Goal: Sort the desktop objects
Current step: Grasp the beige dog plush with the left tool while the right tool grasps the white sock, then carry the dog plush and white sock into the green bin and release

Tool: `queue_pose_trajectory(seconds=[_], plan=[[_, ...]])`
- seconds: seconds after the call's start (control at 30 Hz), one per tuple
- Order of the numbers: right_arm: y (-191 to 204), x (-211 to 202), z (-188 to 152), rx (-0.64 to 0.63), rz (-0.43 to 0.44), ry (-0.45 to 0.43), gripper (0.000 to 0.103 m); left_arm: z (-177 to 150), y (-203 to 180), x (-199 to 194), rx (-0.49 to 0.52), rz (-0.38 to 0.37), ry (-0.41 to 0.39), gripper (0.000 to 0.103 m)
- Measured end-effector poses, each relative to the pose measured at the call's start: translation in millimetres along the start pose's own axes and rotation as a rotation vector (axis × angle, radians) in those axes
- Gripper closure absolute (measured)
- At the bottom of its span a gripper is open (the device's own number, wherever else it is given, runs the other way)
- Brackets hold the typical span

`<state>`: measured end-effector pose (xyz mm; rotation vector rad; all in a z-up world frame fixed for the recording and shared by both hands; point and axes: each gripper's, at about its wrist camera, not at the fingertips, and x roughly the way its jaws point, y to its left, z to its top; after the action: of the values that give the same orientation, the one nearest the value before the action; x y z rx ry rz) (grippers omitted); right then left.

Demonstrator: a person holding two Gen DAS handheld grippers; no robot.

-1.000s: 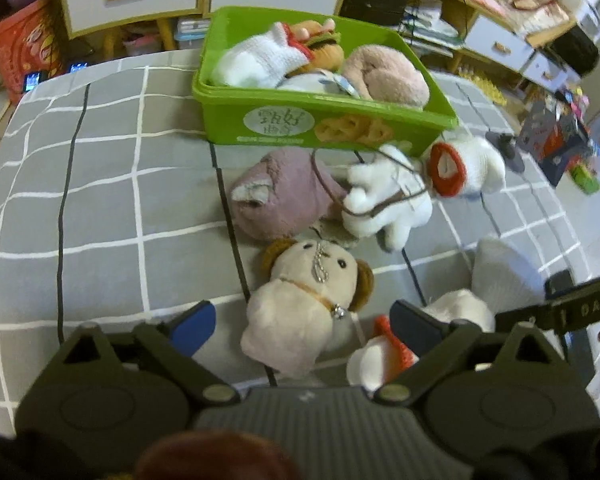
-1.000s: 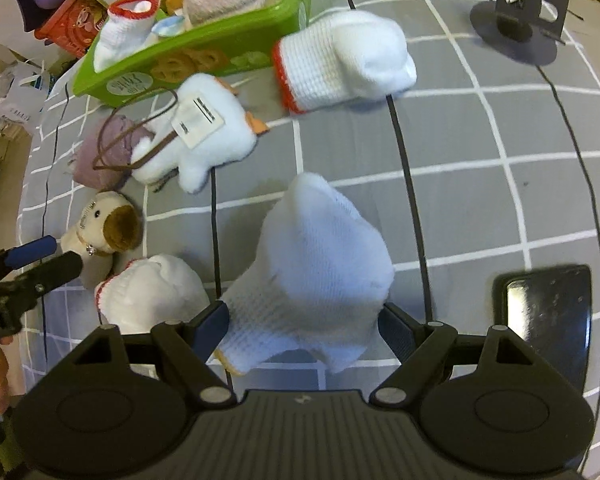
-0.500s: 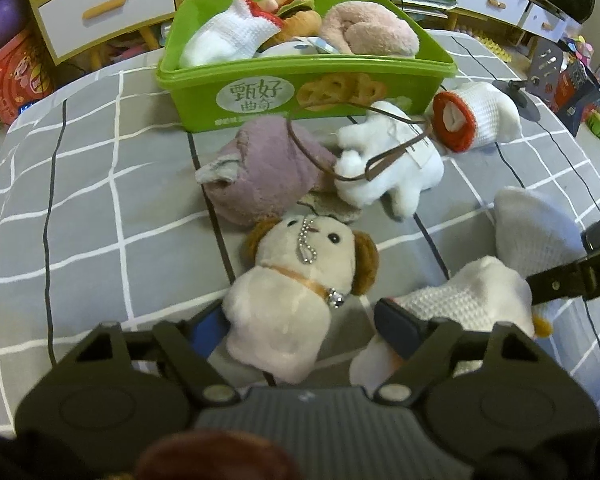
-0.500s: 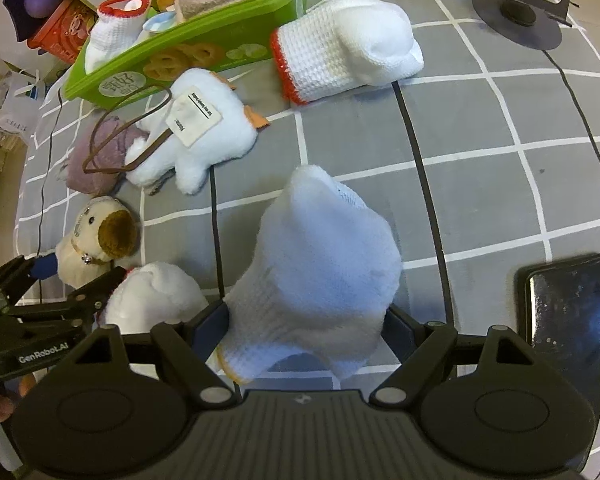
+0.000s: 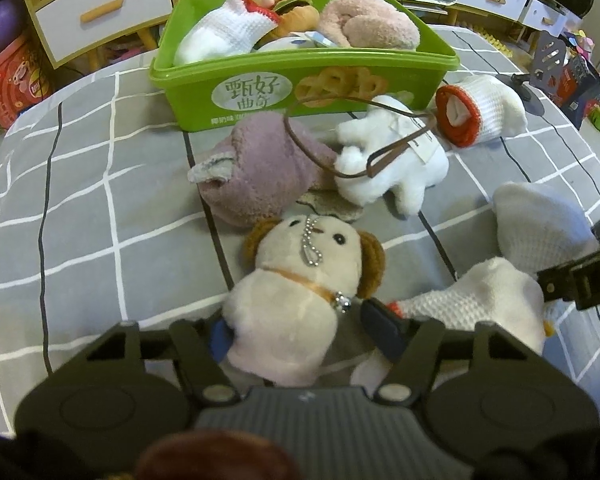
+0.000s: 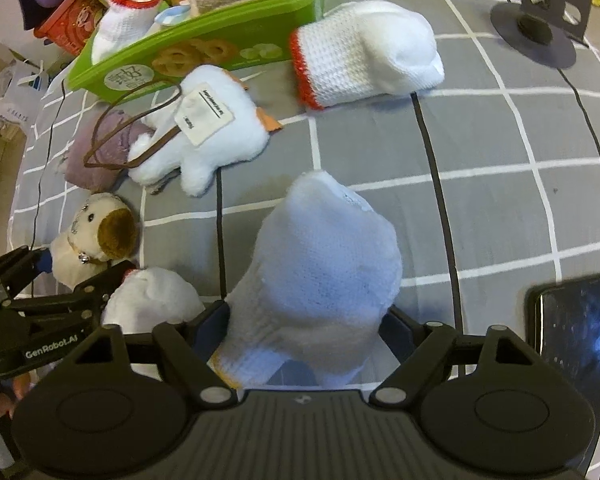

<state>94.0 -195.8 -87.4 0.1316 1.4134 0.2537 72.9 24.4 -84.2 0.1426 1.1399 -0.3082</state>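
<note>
Gripping both at once: left gripper [image 5: 296, 330] pinches the cream plush dog [image 5: 300, 292], right gripper [image 6: 302, 322] clamps the white knitted glove [image 6: 320, 276].
Both lie on the grey checked cloth [image 5: 100, 200]; beyond sit a white plush [image 5: 392, 168], purple plush [image 5: 260, 168], and the filled green bin [image 5: 300, 80].

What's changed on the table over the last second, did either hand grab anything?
The left gripper moved forward over the cream dog toy, and its jaws now sit around the toy's body, close on both sides; a firm grip is not clear. The right gripper kept its jaws around the white knit glove. The green bin, purple plush, white plush and phone stayed put.
</note>
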Motion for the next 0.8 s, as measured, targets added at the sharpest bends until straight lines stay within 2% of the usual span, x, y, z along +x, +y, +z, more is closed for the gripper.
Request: queue_pose_trajectory(seconds=[0.07, 0.17, 0.4, 0.8], plan=[[3.7, -0.8, 0.0, -0.017, 0.007, -0.007, 0.038, -0.1, -1.1, 0.0, 0.014, 0.014, 0.002, 0.045], [8.6, -0.3, -1.3, -0.042, -0.003, -0.018, 0.044, -0.5, -1.9, -0.9, 0.035, 0.038, -0.002, 0.056], [12.3, -1.8, -2.2, -0.059, -0.013, -0.036, 0.050, 0.0, -2.0, -2.7, 0.040, 0.034, -0.004, 0.059], [-2.8, -17.9, 2.8, -0.016, -0.029, -0.085, 0.052, 8.2, 3.4, -15.9, 0.019, 0.033, -0.033, 0.060]])
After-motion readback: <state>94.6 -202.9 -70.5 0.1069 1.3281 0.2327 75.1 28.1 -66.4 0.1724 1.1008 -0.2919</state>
